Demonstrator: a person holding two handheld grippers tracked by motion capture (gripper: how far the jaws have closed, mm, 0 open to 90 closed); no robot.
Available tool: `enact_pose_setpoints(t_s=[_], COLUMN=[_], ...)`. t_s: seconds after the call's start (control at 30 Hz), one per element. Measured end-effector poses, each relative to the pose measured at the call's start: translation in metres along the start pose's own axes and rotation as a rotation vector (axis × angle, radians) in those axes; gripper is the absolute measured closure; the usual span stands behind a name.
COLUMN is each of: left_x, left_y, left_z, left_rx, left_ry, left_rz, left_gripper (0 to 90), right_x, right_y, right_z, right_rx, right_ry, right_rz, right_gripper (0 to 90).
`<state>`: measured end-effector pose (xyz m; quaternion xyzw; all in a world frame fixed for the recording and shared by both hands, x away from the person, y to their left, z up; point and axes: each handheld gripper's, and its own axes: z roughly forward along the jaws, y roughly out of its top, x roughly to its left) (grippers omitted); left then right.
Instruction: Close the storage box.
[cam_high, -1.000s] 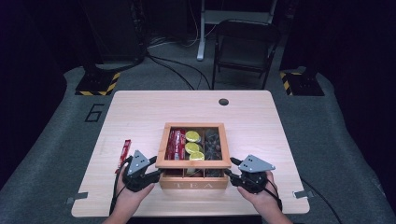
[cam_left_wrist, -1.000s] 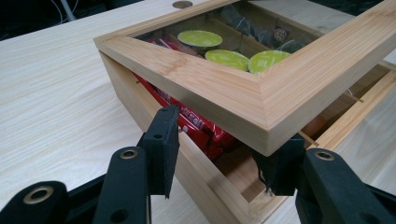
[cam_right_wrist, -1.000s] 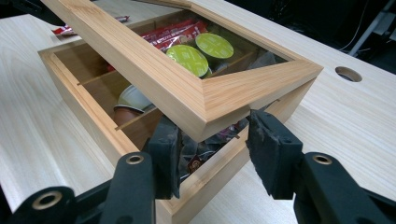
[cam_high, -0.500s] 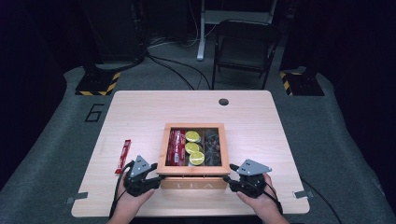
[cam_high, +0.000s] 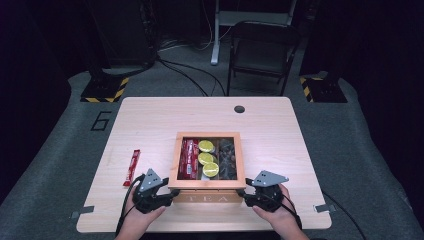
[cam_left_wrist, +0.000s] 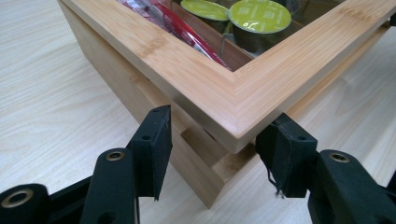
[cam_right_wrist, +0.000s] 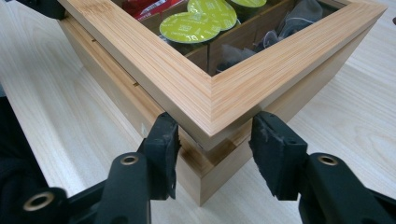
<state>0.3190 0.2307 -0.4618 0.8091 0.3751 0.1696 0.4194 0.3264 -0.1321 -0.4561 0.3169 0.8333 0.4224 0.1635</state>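
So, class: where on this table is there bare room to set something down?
The table's far half, from tea box to cable hole, is bare, as is the right side. Left holds a red packet. The near edge is crowded: left gripper and right gripper flank the box corners.

Both grippers close in on the wooden tea box (cam_high: 207, 189) from either side — the left gripper (cam_high: 167, 196), lower left of the high view, slides right to the box's near-left corner, and the right gripper (cam_high: 243, 194) moves left to the near-right corner, jaws now straddling each corner, spread apart.
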Motion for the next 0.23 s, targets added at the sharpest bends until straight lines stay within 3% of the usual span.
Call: enact_pose_setpoints(t_s=[0.1, 0.17, 0.2, 0.23], left_x=[0.000, -0.002, -0.003, -0.002], left_y=[-0.001, -0.005, -0.008, -0.010], left_z=[0.000, 0.001, 0.002, 0.001], left_rx=[0.039, 0.071, 0.056, 0.052], left_ry=[-0.015, -0.020, -0.016, -0.021], left_rz=[0.000, 0.006, -0.001, -0.009], left_gripper=[36.4, 34.7, 33.7, 33.3], right_x=[0.000, 0.002, 0.002, 0.004], right_y=[0.000, -0.002, -0.002, -0.002], right_z=[0.000, 0.003, 0.003, 0.004], right_rx=[0.016, 0.050, 0.047, 0.030], right_ry=[-0.002, 0.001, 0.000, -0.002], right_rz=[0.010, -0.009, -0.026, -0.010], right_gripper=[40.6, 36.8, 36.8, 36.3])
